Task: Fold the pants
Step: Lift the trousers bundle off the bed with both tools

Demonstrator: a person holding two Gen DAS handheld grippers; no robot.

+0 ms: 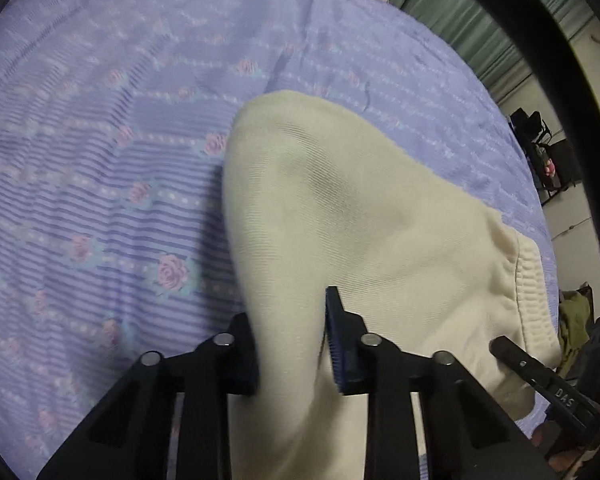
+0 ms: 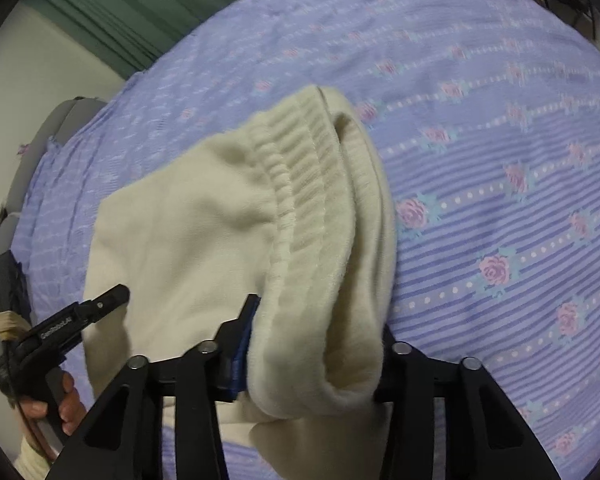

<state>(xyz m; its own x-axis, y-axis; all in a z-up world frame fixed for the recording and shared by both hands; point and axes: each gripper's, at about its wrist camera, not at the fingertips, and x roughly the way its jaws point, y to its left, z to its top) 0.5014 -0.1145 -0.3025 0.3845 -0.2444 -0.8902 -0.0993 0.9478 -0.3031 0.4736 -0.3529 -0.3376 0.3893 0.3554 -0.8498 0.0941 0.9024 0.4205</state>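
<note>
- At the bottom of the left wrist view, the left gripper (image 1: 296,344) is seen pinching a fold of the cream pants (image 1: 360,216); the fabric is drawn in between the two black fingers, and the blue pad (image 1: 342,344) of one finger lies against the cloth.
- At the bottom of the right wrist view, the right gripper (image 2: 312,360) is seen clamped on the rolled waistband (image 2: 312,200) of the pants (image 2: 188,240); a thick bundle of ribbed elastic fills the gap between the fingers, and one finger is largely hidden behind it.
- The ribbed waistband is shown in full only by the right wrist view; in the left wrist view it appears merely as a strip at the right edge of the garment (image 1: 532,280).
- A person's hand (image 2: 60,400) gripping the handle of the other gripper is shown only at the lower left of the right wrist view; in the left wrist view only the tip of the other tool (image 1: 540,376) is caught at lower right.
- Beyond both grippers, the pants are seen lifted at the near end and lying on the lilac bedspread (image 1: 100,140) with rose stripes (image 2: 500,200) at the far end.
- Farthest off, a green curtain (image 2: 132,4) is visible past the bed's edge.
</note>
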